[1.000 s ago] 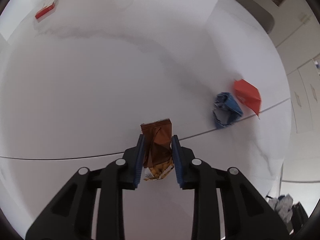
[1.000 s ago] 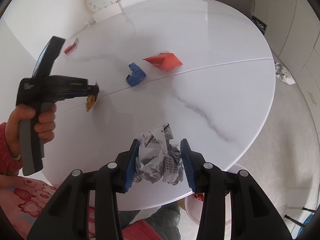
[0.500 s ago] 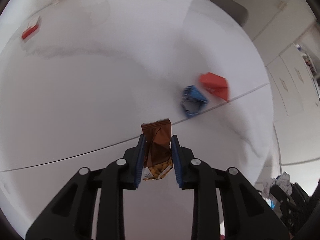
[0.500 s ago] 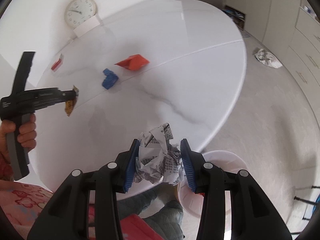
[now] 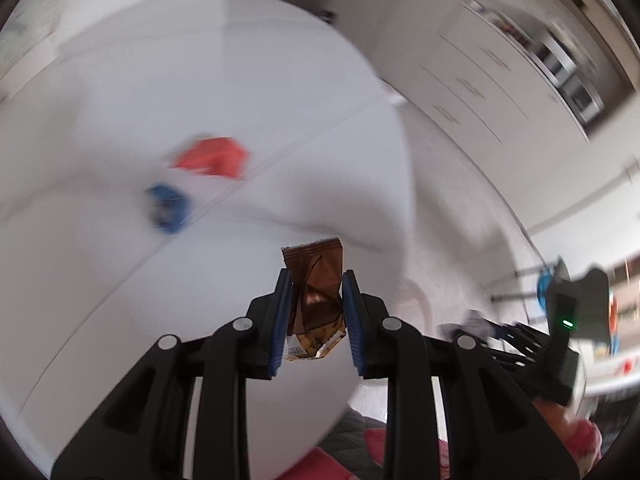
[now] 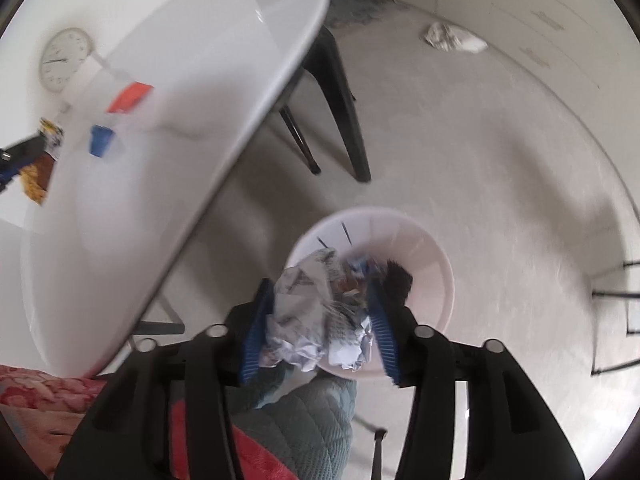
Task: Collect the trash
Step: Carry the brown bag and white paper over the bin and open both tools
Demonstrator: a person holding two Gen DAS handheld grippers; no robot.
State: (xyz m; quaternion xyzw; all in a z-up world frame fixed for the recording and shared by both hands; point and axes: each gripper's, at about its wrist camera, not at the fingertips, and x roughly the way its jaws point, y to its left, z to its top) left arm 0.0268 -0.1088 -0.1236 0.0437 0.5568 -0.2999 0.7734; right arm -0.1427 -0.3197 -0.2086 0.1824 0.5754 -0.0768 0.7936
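My right gripper (image 6: 320, 316), its jaws just opening around the crumpled paper ball (image 6: 316, 320), hangs over the white bin (image 6: 436, 264), so I spread wide, while my left gripper (image 5: 314, 316) pinches the brown wrapper (image 5: 316, 292).

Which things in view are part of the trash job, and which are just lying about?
Job: crumpled newspaper in right tool; brown wrapper in left tool; pink bin; red scrap; blue scrap.
Lying about: clock; chair.
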